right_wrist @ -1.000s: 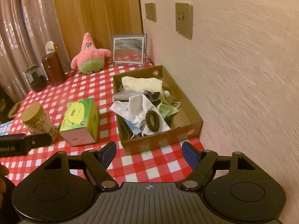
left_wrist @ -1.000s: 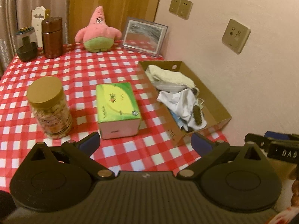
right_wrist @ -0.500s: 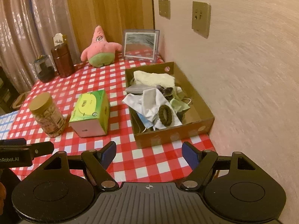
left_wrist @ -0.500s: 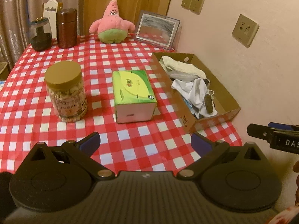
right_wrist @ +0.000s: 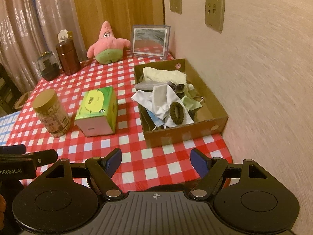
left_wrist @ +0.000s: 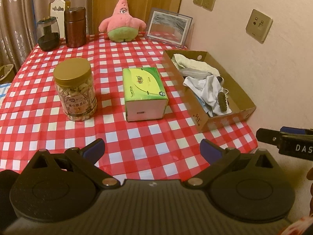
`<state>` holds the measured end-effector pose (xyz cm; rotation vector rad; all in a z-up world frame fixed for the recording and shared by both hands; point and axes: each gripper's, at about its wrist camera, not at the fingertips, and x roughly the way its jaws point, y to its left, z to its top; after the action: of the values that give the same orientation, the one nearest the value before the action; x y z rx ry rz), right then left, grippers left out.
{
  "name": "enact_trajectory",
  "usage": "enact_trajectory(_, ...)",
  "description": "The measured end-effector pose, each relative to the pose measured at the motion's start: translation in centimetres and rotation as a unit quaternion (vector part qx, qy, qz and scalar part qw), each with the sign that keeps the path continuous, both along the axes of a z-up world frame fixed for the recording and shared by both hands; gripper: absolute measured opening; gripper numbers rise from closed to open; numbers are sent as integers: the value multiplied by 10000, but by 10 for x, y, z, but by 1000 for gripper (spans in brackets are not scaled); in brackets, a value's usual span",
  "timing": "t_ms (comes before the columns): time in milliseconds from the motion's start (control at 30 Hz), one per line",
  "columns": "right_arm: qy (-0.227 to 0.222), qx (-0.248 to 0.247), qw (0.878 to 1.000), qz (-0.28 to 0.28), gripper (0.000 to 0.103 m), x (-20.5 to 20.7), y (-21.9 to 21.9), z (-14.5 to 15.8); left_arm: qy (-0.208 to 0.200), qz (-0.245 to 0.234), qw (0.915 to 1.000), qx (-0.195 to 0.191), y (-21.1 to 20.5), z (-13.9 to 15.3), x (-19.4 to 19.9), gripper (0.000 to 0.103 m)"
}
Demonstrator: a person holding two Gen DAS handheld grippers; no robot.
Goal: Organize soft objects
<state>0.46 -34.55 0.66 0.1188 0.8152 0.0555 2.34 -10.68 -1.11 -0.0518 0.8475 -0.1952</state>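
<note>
Two pairs of tongs hover over the near edge of the checkered bench (left_wrist: pixel 137 143), each spread wide and gripping nothing: the left tongs (left_wrist: pixel 152 151) and the right tongs (right_wrist: pixel 156 159). At about 2 o'clock from the left tongs sits a shallow cardboard box (right_wrist: pixel 213 105) against the wall. It holds a cream towel (right_wrist: pixel 164 75) at its far end, crumpled white cloth (right_wrist: pixel 160 99) in the middle, a dark green hair scrunchie (right_wrist: pixel 176 112) resting on that cloth, and a pale green cloth (right_wrist: pixel 190 101) beside it. A green tissue box (left_wrist: pixel 143 86) stands at 12 o'clock, a gold-lidded jar of nuts (left_wrist: pixel 75 90) at 10 o'clock. The pink starfish plush (left_wrist: pixel 122 22) sits upright at the far edge, outside the box.
</note>
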Motion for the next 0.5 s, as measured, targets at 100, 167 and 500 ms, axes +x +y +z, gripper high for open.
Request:
enact_trajectory(100,35,5,10000,25,77,-2,1,-2,-10,-15,10000,18,-2,1,-1,103)
enact_trajectory(167,55,-7,10000,27,77,-3,1,-3,0,-15,10000,5,-2,1,-1,103)
enact_trajectory(500,95,46,9999,-32,77,-3,-2,-6,52,-85,10000,-3,-3,-1,0,103)
